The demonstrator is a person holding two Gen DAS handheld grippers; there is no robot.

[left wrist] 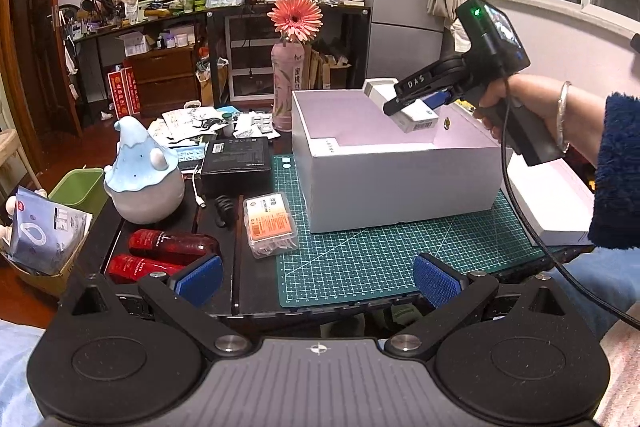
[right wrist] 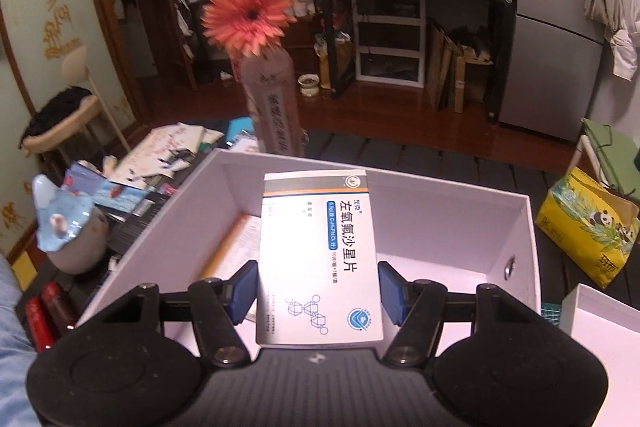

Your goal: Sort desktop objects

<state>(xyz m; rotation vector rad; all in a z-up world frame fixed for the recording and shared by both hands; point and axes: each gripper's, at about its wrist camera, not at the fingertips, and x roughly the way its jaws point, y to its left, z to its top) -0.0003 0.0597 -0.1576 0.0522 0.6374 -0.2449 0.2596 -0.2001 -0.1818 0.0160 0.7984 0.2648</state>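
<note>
My right gripper (right wrist: 318, 291) is shut on a white medicine box (right wrist: 318, 255) with blue print, both blue pads against its sides. It holds the medicine box (left wrist: 416, 117) over the open white storage box (left wrist: 400, 183), just above the rim. Inside the storage box (right wrist: 440, 227) lies an orange-edged flat pack (right wrist: 234, 247). My left gripper (left wrist: 318, 281) hangs open and empty over the near edge of the green cutting mat (left wrist: 360, 259). A clear plastic case (left wrist: 270, 225) with an orange label lies left of the mat.
Two red bottles (left wrist: 168, 253), a blue-capped grey figurine (left wrist: 140, 179), a black box (left wrist: 236, 163) and a black clip sit on the left. A flower in a pink bottle (left wrist: 288, 87) stands behind the storage box. A white lid (left wrist: 552, 203) lies at the right under a person's sleeve.
</note>
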